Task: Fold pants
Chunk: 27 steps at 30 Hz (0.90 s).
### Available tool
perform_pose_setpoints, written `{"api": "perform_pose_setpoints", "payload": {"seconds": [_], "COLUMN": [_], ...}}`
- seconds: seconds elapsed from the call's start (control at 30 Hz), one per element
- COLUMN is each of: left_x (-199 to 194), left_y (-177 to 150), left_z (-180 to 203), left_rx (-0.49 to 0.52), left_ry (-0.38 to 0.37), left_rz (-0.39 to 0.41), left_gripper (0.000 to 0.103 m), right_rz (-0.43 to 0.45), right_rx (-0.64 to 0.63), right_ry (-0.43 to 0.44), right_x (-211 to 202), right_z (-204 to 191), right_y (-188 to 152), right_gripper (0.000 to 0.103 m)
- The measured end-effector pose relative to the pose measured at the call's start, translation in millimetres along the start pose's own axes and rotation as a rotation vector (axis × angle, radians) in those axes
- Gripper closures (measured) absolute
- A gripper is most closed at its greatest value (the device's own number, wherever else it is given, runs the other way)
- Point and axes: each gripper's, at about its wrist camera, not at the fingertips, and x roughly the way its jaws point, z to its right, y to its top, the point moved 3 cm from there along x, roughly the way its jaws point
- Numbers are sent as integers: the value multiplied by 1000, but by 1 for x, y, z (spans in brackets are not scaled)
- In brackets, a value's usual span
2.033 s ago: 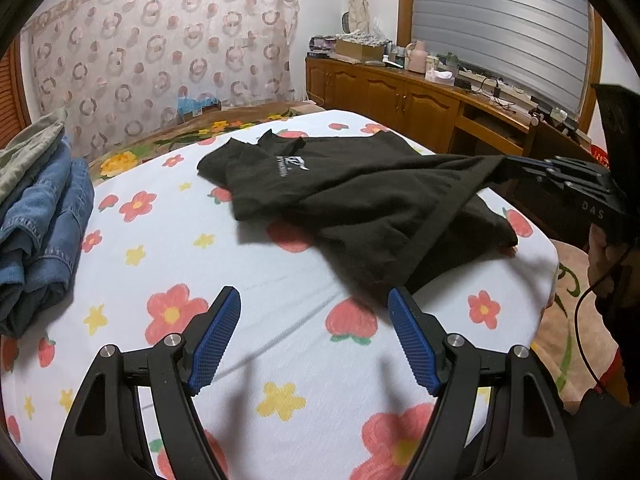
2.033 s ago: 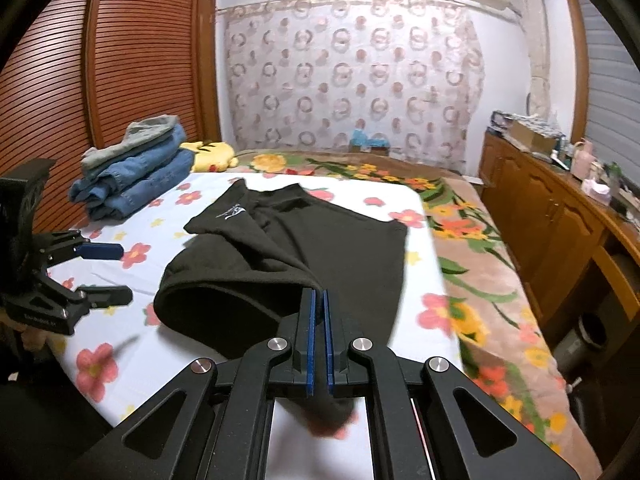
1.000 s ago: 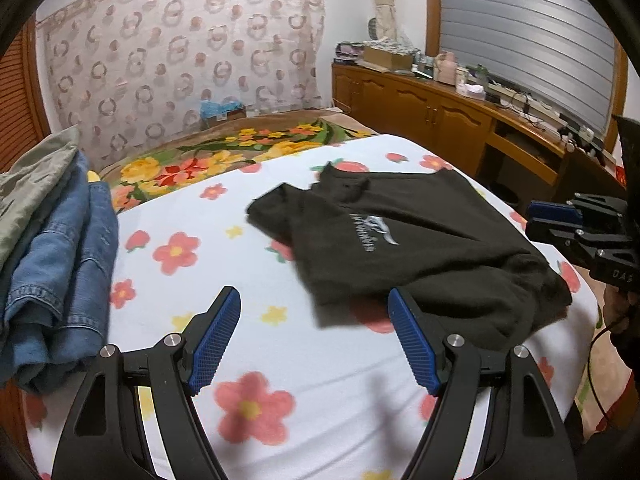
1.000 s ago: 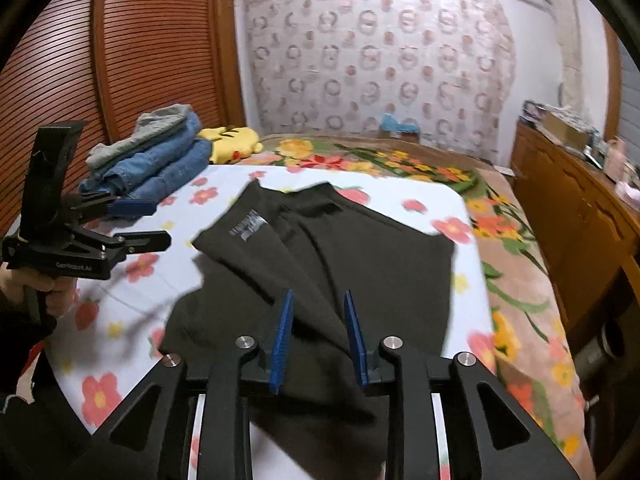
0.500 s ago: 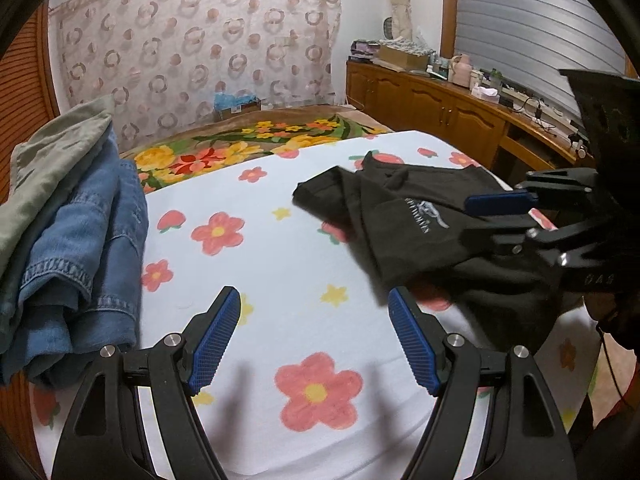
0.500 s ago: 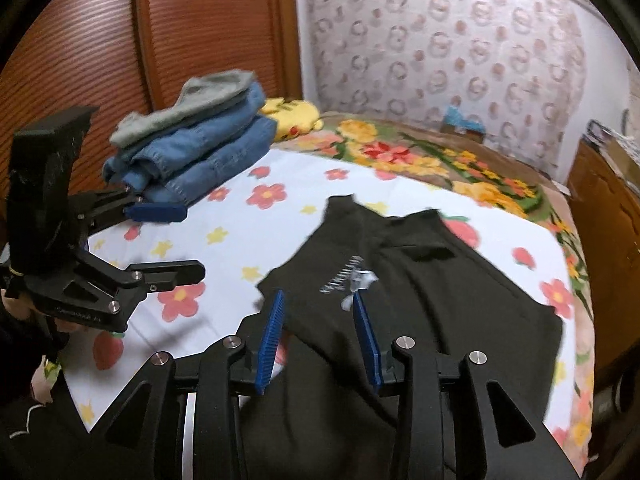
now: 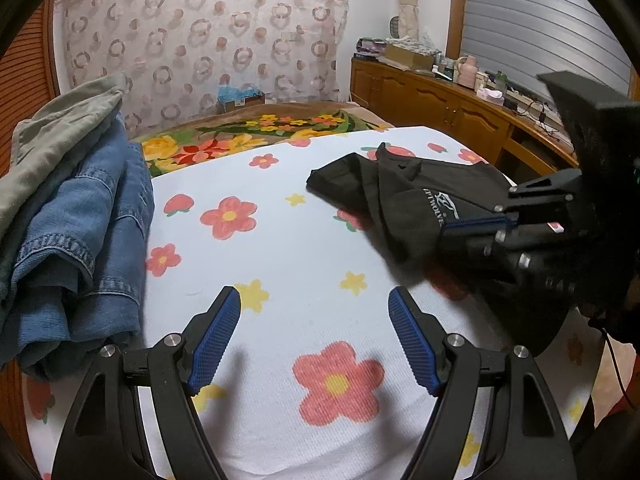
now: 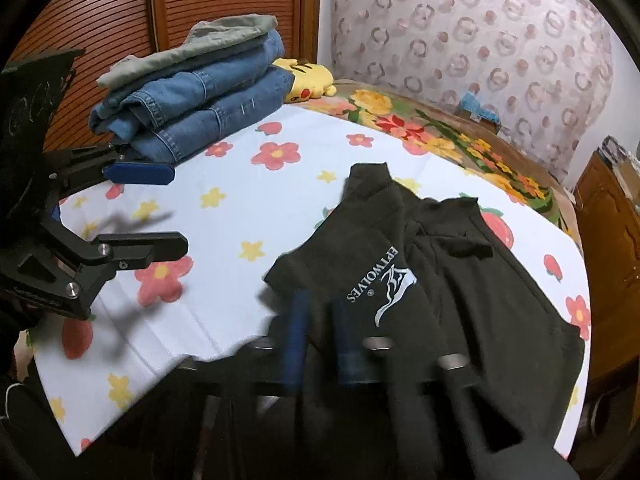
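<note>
On bed [image 7: 280, 264], black pants [image 8: 460, 288] now released, half-folded at 3 o'clock; right gripper [image 8: 318, 336] reopened narrowly, left gripper [image 7: 314, 336] wide, empty; next fold pending.

one black pants [image 8: 460, 280], two folded jeans [image 8: 200, 96], one grey-green garment [image 8: 192, 48], one yellow plush toy [image 8: 306, 80]

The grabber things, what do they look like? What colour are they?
The left gripper and right gripper share one look: black angular frames with triangular cut-outs, silver round bolts, and flat fingers with bumpy blue pads. A thin cable hangs near the right one.
</note>
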Motion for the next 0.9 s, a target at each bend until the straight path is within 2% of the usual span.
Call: {"api": "perform_pose_setpoints", "payload": {"seconds": [0.23, 0.3, 0.67, 0.9], "left_x": [1, 1, 5, 14], "left_y": [1, 2, 18, 29], "left_z": [1, 3, 29, 46], "left_rx": [7, 14, 70, 95], "left_ry": [-1, 0, -12, -21], "left_rz": [-3, -5, -8, -22], "left_gripper": [26, 26, 26, 26], "right_rz": [68, 88, 155, 138], "right_rx": [44, 50, 118, 164], "right_ry": [-22, -39, -195, -300], "right_x": [-17, -11, -28, -25], "right_z": [14, 6, 38, 65], "right_y": [4, 5, -5, -9], "right_gripper": [102, 102, 102, 102]}}
